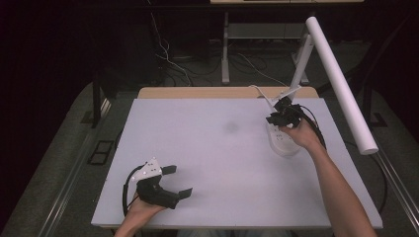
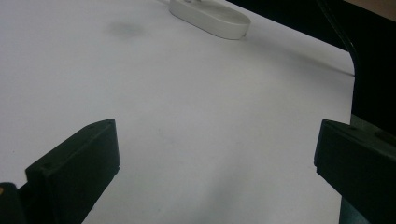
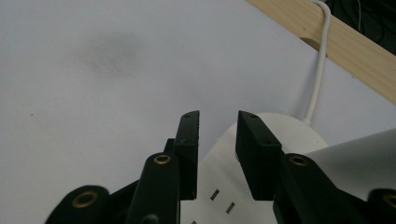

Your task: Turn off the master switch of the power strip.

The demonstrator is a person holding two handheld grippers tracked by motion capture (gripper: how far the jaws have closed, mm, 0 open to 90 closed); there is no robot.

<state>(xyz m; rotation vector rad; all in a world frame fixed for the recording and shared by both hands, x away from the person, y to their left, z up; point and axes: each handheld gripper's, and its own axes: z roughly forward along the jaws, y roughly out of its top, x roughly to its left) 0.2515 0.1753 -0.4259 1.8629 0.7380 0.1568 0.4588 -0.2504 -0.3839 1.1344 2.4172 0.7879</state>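
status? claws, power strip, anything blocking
Left claw open, low over bare mat near front edge. Right claw part open above power strip, holding nothing. White tube overhangs right side.

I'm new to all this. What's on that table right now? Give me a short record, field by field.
surface: white table top with a faint grey smudge
object: white power strip at the far right, slots showing, white cord running off over the wooden back edge
left gripper: near the front edge, jaws wide apart, nothing between them
right gripper: over the power strip, jaws a narrow gap apart, nothing between them
also: white tube slanting above the right side
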